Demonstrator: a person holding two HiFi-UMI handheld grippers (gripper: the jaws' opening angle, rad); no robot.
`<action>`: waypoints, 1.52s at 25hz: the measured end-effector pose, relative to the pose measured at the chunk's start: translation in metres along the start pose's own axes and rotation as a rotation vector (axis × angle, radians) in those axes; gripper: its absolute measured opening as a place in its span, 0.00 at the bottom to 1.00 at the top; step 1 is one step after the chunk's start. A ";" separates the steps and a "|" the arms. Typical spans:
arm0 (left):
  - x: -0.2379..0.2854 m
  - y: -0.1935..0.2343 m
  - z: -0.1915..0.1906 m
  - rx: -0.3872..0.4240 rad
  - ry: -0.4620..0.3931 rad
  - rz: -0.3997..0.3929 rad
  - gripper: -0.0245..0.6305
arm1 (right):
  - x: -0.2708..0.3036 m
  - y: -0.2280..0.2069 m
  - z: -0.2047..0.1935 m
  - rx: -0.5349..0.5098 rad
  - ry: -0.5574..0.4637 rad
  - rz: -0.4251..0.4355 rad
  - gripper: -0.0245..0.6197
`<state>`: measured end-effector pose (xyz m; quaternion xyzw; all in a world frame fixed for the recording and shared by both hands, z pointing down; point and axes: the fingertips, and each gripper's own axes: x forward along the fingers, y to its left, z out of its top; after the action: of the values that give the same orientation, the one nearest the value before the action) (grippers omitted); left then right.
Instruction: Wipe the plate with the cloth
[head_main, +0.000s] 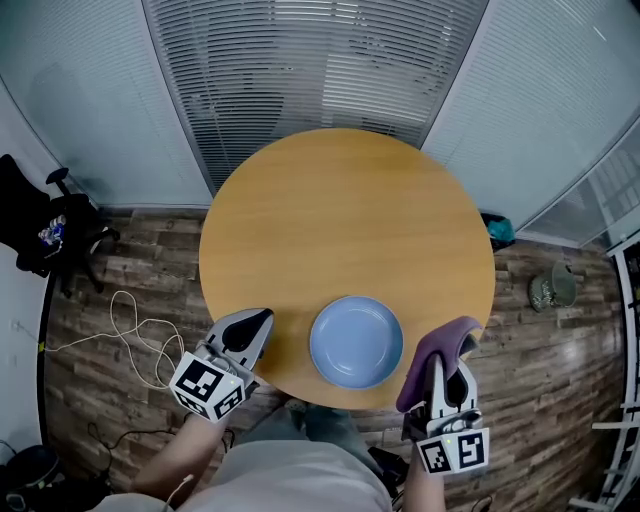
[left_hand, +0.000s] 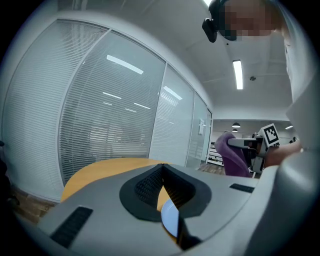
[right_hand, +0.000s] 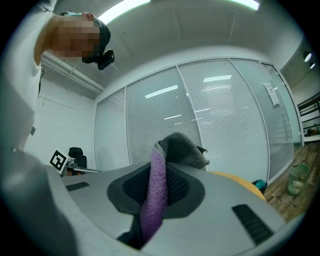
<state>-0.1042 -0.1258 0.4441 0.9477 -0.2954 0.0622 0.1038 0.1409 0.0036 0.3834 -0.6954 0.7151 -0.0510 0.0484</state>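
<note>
A blue plate (head_main: 356, 341) sits on the round table (head_main: 340, 200), near the person's edge. Left gripper (head_main: 258, 322), jaws pressed together and empty, is beside it. Right gripper (head_main: 451, 364) pinches a purple cloth (head_main: 443, 337).

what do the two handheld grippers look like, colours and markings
Both the left gripper and right gripper have light grey shells with black ribbed pads inside the jaws. Each carries a white cube with black square markers. The person's top is pale grey.
</note>
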 end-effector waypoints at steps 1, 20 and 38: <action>0.002 -0.001 0.001 -0.005 -0.004 0.006 0.06 | 0.001 -0.002 0.000 -0.001 0.002 0.006 0.12; 0.065 -0.034 -0.002 -0.065 -0.015 0.051 0.06 | 0.000 -0.084 -0.002 0.008 0.043 0.028 0.12; 0.079 -0.041 -0.008 -0.059 0.004 0.137 0.06 | 0.034 -0.102 -0.004 0.041 0.010 0.159 0.12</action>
<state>-0.0160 -0.1343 0.4593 0.9216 -0.3612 0.0621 0.1280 0.2408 -0.0329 0.4019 -0.6350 0.7672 -0.0650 0.0628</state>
